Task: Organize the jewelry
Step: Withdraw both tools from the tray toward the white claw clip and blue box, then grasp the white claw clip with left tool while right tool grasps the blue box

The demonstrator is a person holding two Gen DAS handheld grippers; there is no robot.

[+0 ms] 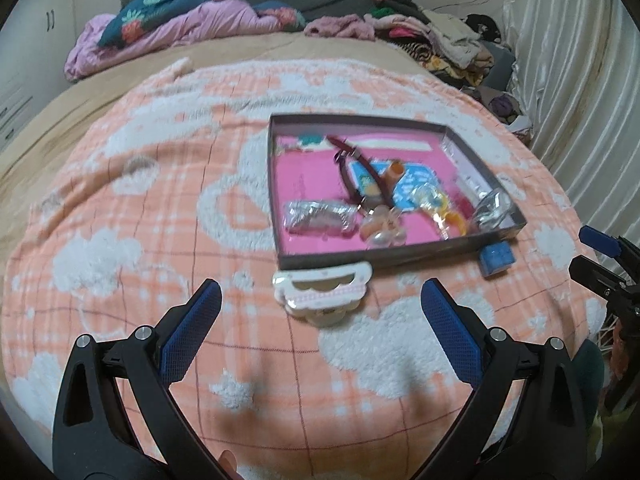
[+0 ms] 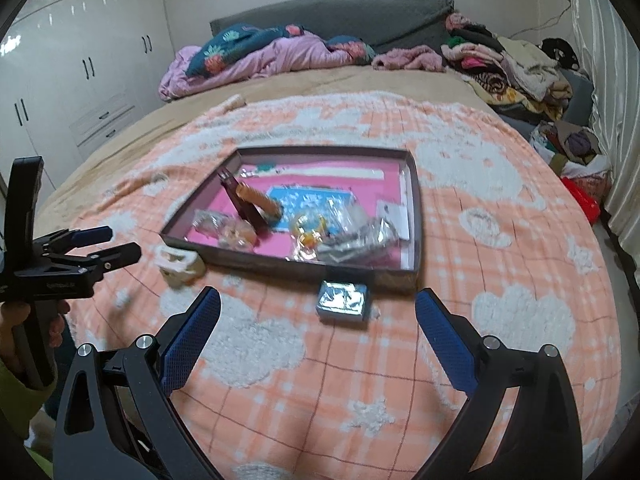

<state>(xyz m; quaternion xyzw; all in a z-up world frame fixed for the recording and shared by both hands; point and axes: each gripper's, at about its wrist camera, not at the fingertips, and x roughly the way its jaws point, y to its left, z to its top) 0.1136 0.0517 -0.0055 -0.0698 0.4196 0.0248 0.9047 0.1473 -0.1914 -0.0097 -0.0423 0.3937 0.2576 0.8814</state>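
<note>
A: Left wrist view first. The left gripper is spread wide with nothing between its pads, hovering over the blanket on the bed. The white hair clip lies on the blanket touching the tray's near edge, right in line with the jaws, so I judge it the next pick.

B: Jewelry?

A: Mostly in the tray: a dark red strap, crinkly clear packets, and yellow pieces. It's blurry, so I can't tell the exact items. A small blue box sits outside the tray by its near right corner. The right gripper shows at the right edge.

B: Right wrist view?

A: The right gripper is released too and holds nothing. The blue box is just beside the tray's near edge and centred ahead of the jaws, probably this hand's target. The clip is by the near left corner. The left gripper comes in from the left, jaws apart, aimed toward the clip.

B: Progress?

A: I judge it mid-task: two loose things are outside the tray, and the contents are heaped rather than sorted.
</note>
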